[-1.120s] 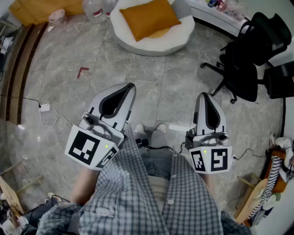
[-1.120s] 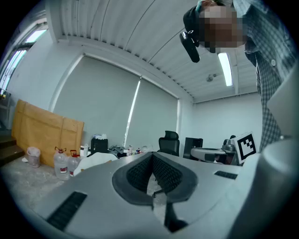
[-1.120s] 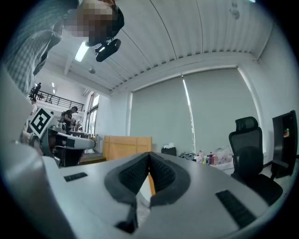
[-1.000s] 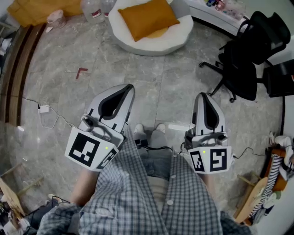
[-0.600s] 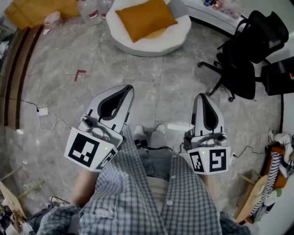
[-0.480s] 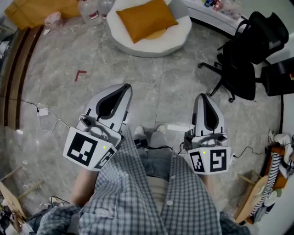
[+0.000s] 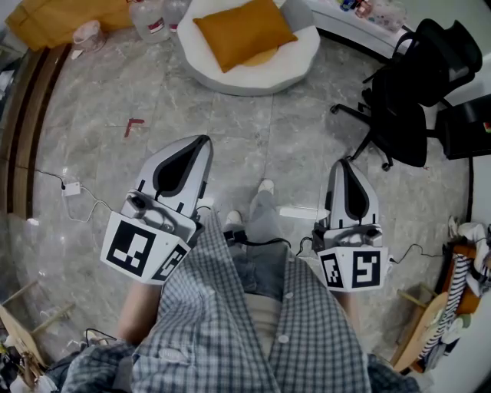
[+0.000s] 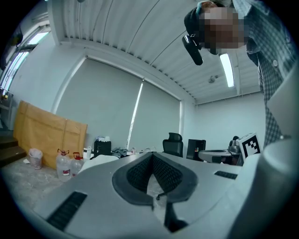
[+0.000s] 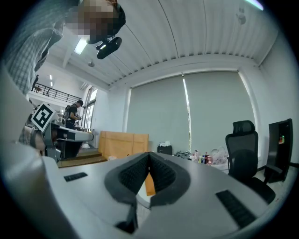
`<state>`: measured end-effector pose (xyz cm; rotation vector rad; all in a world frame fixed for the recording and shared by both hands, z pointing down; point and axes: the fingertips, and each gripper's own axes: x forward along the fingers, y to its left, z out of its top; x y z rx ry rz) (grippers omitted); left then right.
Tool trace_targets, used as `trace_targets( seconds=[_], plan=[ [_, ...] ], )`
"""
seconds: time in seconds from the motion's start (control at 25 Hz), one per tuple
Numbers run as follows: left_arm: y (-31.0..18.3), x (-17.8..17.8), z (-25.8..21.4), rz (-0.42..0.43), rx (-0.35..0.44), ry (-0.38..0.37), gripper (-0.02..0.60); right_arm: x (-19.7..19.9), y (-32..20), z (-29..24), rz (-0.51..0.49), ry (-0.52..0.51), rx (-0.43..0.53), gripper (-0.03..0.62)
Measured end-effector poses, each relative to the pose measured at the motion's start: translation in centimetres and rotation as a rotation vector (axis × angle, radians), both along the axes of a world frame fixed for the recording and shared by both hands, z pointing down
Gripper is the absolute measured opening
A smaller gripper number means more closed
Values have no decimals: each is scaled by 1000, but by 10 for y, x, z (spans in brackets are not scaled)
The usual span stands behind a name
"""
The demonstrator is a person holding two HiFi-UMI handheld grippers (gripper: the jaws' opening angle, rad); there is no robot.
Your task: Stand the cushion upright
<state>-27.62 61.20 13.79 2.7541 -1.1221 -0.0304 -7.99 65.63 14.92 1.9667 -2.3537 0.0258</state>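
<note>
Your left gripper point(image 7: 202, 141) left of centre, jaws pressed together, empty, your right gripper point(image 7: 345, 163) right of centre, jaws likewise closed on nothing, orange cushion point(image 7: 244, 31) lying flat on white round seat point(image 7: 303, 61) at top centre, well apart from both

Grey marble floor point(image 7: 253, 127). Red piece point(image 7: 133, 126) and adapter point(image 7: 71, 189) with cable left of left hand-held gripper point(image 7: 204, 141). Seat point(image 7: 298, 55) and bottles point(image 7: 147, 17) far ahead. Chair point(image 7: 403, 115) ahead-right of right hand-held gripper point(image 7: 345, 163).
</note>
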Motion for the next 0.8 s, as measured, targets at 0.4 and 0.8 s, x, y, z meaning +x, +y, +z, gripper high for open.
trace_targets(
  seconds=[0.4,0.8],
  plan=[
    [-35,6,5,-58,-13,-16,5,7,-45,3,-51,-7,1,6],
    [-109,43,17,-98,-43,-61,5,56,-125,6,-68,-6,-20,6]
  ],
)
